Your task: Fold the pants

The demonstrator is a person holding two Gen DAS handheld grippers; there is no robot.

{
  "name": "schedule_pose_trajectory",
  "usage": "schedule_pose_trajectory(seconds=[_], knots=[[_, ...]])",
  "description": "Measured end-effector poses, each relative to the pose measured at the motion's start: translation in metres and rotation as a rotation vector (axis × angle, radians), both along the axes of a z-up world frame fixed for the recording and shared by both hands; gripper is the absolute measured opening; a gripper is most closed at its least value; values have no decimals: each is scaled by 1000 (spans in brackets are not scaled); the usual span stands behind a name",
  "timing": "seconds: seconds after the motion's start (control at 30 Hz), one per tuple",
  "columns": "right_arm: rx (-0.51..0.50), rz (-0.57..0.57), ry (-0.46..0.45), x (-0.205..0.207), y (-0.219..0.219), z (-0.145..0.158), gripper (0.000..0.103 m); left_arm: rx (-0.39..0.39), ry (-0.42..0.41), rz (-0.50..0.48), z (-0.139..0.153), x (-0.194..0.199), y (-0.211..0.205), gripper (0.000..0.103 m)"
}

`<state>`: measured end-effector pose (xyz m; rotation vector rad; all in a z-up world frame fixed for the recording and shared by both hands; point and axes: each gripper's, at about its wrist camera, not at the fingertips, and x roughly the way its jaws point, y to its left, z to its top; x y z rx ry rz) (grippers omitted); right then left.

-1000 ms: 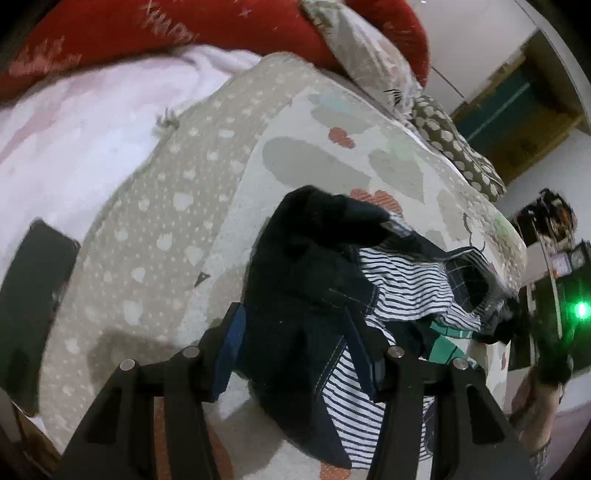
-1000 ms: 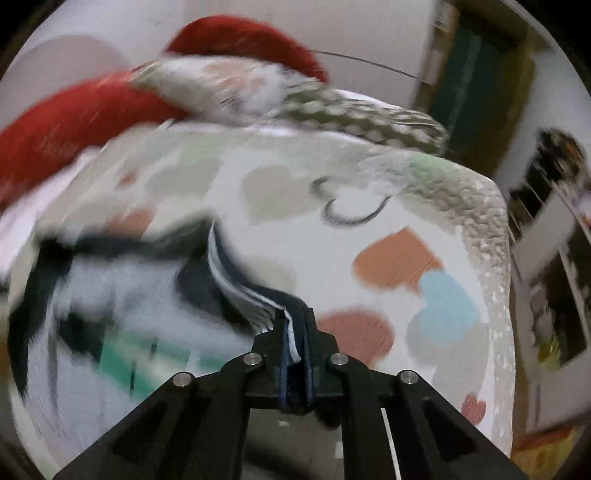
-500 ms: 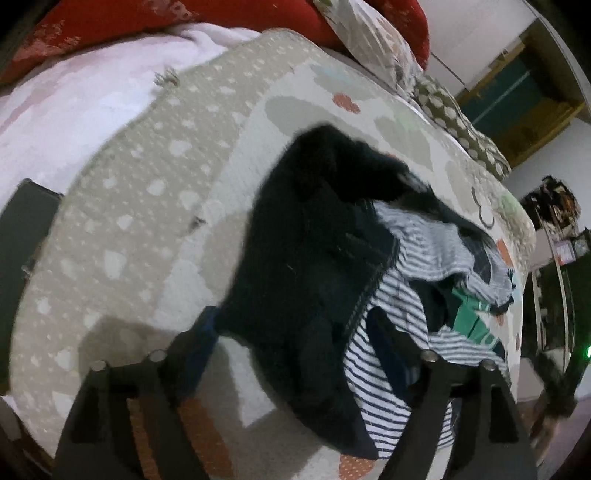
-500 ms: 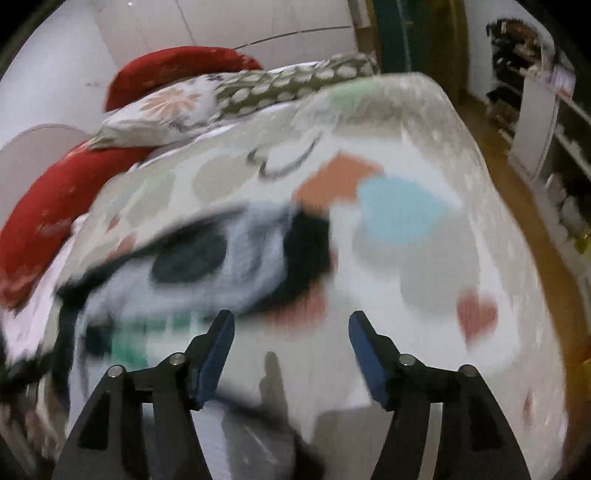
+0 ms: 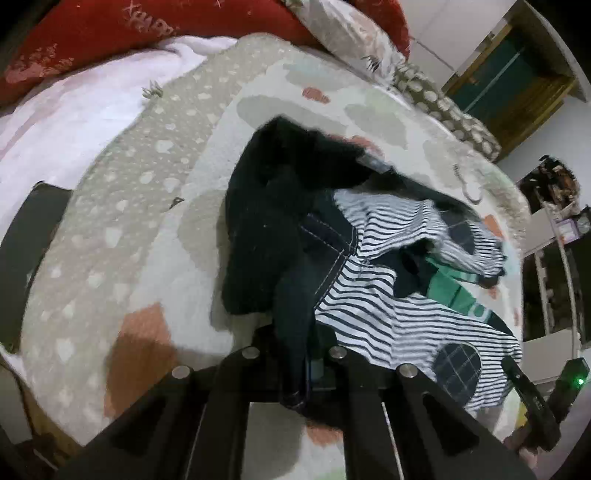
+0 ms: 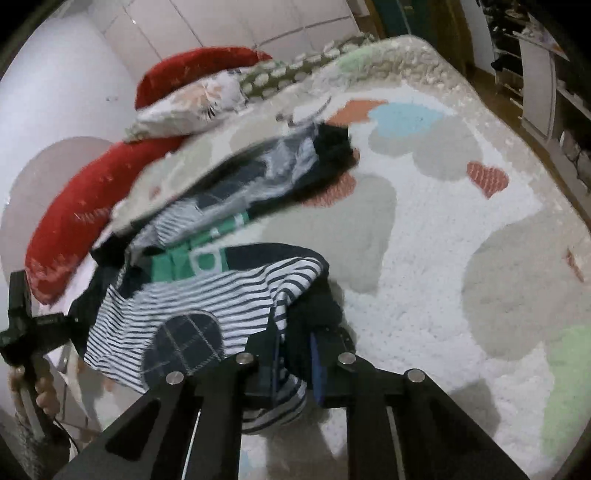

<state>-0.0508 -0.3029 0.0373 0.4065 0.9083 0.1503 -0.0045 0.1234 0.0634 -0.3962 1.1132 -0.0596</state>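
The pants (image 5: pixel 266 229) lie crumpled on the bed: dark navy cloth, a black-and-white striped side, round checked knee patches and a green band. My left gripper (image 5: pixel 299 354) is shut on a dark stitched edge of them at the near side. In the right wrist view the same pants (image 6: pixel 207 295) spread to the left, partly blurred. My right gripper (image 6: pixel 295 354) has its jaws closing, with a fold of striped and dark cloth between the blue pads (image 6: pixel 317 369), which press on it. A hand (image 6: pixel 40 391) at the far left holds the other gripper.
The bed carries a white fleece blanket (image 6: pixel 424 258) with coloured hearts. Red pillows (image 5: pixel 155 26) and patterned cushions (image 6: pixel 192 107) line its far edge, with a pink sheet (image 5: pixel 74 110) beside them. A dark flat object (image 5: pixel 33 258) lies at the left edge. Shelves (image 6: pixel 546 74) stand beyond the bed.
Both grippers stood wide open half a second ago and are now closed on cloth. The right one let go of a striped edge, swung round and took a new fold nearer the camera.
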Motion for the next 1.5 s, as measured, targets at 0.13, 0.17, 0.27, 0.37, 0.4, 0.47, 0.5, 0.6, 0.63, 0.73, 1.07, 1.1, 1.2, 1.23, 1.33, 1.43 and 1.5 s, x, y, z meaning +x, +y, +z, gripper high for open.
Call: schedule_pose_trajectory(seconds=[0.13, 0.17, 0.27, 0.37, 0.4, 0.47, 0.5, 0.6, 0.63, 0.73, 1.07, 1.1, 1.2, 1.23, 1.33, 1.43, 1.5], knots=[[57, 3, -8, -20, -10, 11, 13, -22, -8, 8, 6, -30, 6, 7], [70, 1, -6, -27, -13, 11, 13, -31, -4, 12, 5, -34, 7, 7], [71, -8, 9, -45, -17, 4, 14, -38, 23, 30, -9, -42, 12, 10], [-4, -5, 37, -51, -14, -7, 20, -86, 84, 65, -30, -48, 24, 15], [-50, -17, 31, -55, -14, -4, 22, -118, 77, 74, -32, -53, 30, 18], [-107, -30, -18, -60, -15, 11, 37, -132, 44, 78, -30, -64, 38, 25], [-115, -37, -41, -60, -16, 19, 52, -117, 19, 91, -26, -71, 42, 31], [-135, -67, -74, -33, -18, 40, 59, -92, -41, 114, -16, -84, 50, 36], [-120, -66, -63, -13, -18, 42, 59, -90, -52, 114, -13, -86, 51, 37], [-70, -91, 18, 55, -19, 28, 59, -76, -75, 111, -4, -91, 54, 37], [180, -217, 106, 159, -16, -18, 7, -82, -50, 153, -11, -99, 74, 41], [209, -223, 102, 155, -19, -16, 7, -84, -49, 151, -12, -99, 74, 41], [169, -219, 58, 131, -23, 1, 6, -89, -49, 137, -14, -96, 69, 41], [167, -219, 53, 123, -25, 6, 6, -95, -48, 130, -15, -95, 67, 41], [171, -229, 37, 97, -35, 16, 6, -109, -47, 105, -15, -95, 58, 41], [176, -235, 30, 72, -44, 18, 6, -90, -52, 86, -11, -96, 52, 41], [167, -242, 31, 60, -48, 15, 7, -77, -57, 79, -6, -96, 48, 41]])
